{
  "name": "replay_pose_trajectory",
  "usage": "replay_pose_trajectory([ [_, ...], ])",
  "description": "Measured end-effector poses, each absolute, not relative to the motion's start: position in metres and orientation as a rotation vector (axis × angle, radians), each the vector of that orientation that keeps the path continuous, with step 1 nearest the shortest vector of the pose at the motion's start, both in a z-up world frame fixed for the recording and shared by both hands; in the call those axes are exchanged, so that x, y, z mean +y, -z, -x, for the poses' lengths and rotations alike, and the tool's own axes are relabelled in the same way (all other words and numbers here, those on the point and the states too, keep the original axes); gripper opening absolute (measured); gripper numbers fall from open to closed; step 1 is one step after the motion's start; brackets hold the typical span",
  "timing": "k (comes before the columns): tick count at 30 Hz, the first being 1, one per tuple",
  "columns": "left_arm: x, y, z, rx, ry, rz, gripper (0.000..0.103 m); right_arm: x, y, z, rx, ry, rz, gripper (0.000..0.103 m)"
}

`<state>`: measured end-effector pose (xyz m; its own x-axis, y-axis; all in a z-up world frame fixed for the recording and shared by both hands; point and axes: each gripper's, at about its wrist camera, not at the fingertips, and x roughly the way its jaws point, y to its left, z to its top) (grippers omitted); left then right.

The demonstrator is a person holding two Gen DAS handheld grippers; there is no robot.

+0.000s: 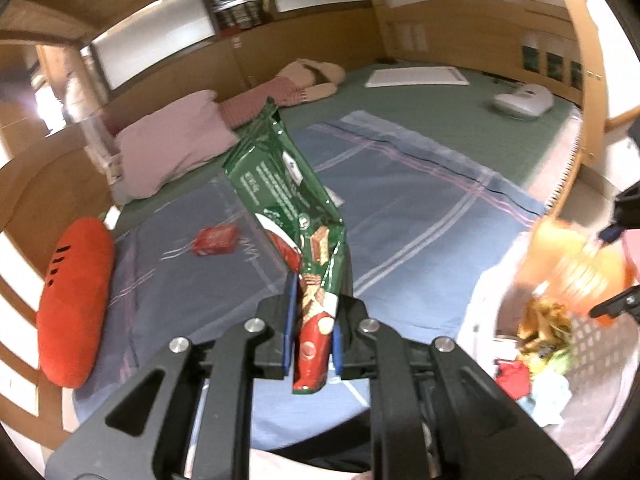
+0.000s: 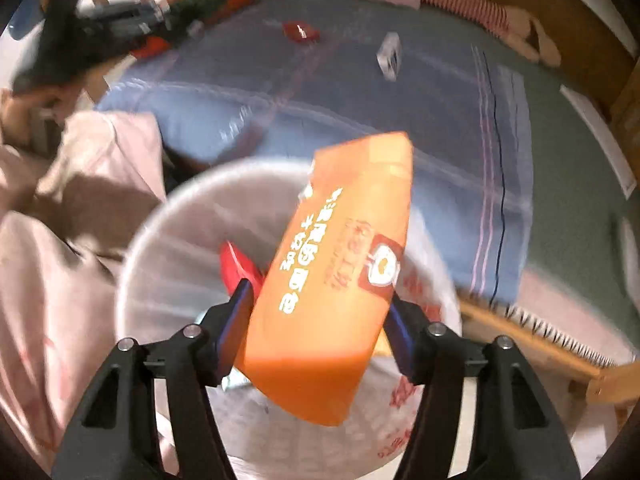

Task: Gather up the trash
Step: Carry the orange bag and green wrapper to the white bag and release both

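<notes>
Over bin (image 2: 160, 240) | right tool (image 2: 316, 316) spread around orange packet (image 2: 340, 272), grip unclear | left tool (image 1: 312, 336) clamps green wrapper (image 1: 280, 184) above bed (image 1: 420, 208) | risk: packet tips outside rim

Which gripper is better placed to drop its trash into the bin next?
Right. The right gripper has its orange box directly above the bin. The left gripper clamps a green wrapper over the bed, off to the bin's side.

An orange cushion (image 1: 74, 304) and pink pillow (image 1: 172, 152) lie on the bed (image 1: 420, 208).
</notes>
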<state>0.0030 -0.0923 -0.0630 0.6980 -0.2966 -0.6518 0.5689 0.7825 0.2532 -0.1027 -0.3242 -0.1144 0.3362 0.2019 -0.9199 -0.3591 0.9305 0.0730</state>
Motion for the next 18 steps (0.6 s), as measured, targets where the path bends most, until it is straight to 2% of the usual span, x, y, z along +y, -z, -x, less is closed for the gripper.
replay_pose_trajectory([
  [2, -0.099, 0.067, 0.002, 0.643, 0.533, -0.469, 0.015, -0.333, 0.111, 0.105, 1.14, -0.389, 0.102, 0.078],
  [8, -0.116, 0.081, 0.013, 0.71, 0.722, -0.439, 0.015, -0.382, 0.053, 0.11, 0.858, -0.28, -0.066, 0.079],
  [11, -0.13, 0.084, 0.032, 0.752, 0.973, -0.396, 0.015, -0.397, 0.025, 0.102, 0.742, -0.181, -0.127, 0.079],
  [12, -0.137, 0.086, 0.043, 0.774, 1.11, -0.363, 0.018, -0.402, 0.019, 0.098, 0.71, -0.171, -0.158, 0.079],
  [14, -0.148, 0.09, 0.054, 0.799, 1.228, -0.345, 0.032, -0.41, 0.012, 0.081, 0.668, -0.162, -0.225, 0.079],
  [16, -0.157, 0.098, 0.066, 0.799, 1.29, -0.373, 0.069, -0.412, 0.012, 0.064, 0.667, -0.149, -0.249, 0.079],
  [18, -0.156, 0.1, 0.067, 0.772, 1.274, -0.393, 0.08, -0.411, 0.014, 0.043, 0.681, -0.139, -0.265, 0.081],
])
